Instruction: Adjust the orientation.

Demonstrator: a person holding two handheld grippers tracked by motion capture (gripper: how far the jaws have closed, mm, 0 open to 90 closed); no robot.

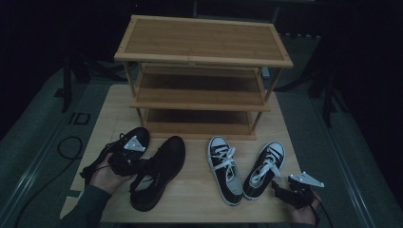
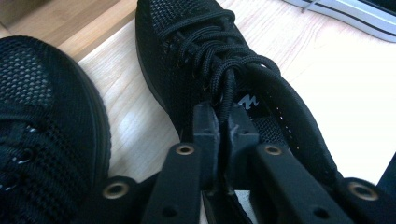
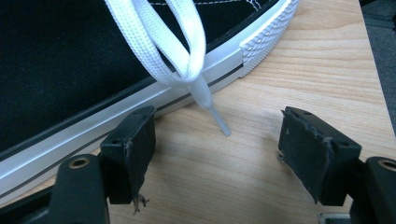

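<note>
While four shoes lie out, left gripper [image 2: 223, 122] clamps one black shoe [image 2: 210, 60]; right gripper [image 3: 217, 140] gapes.

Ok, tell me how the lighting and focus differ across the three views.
High view: dim and underexposed, the room behind the wooden rack nearly black. Left gripper view: brighter, the table washed out by glare, the near black shoe soft. Right gripper view: evenly lit, the white lace sharp.

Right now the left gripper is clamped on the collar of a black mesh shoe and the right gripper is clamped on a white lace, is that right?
Not quite. The right gripper is open in the right gripper view; the white lace hangs free beyond its jaws.
</note>
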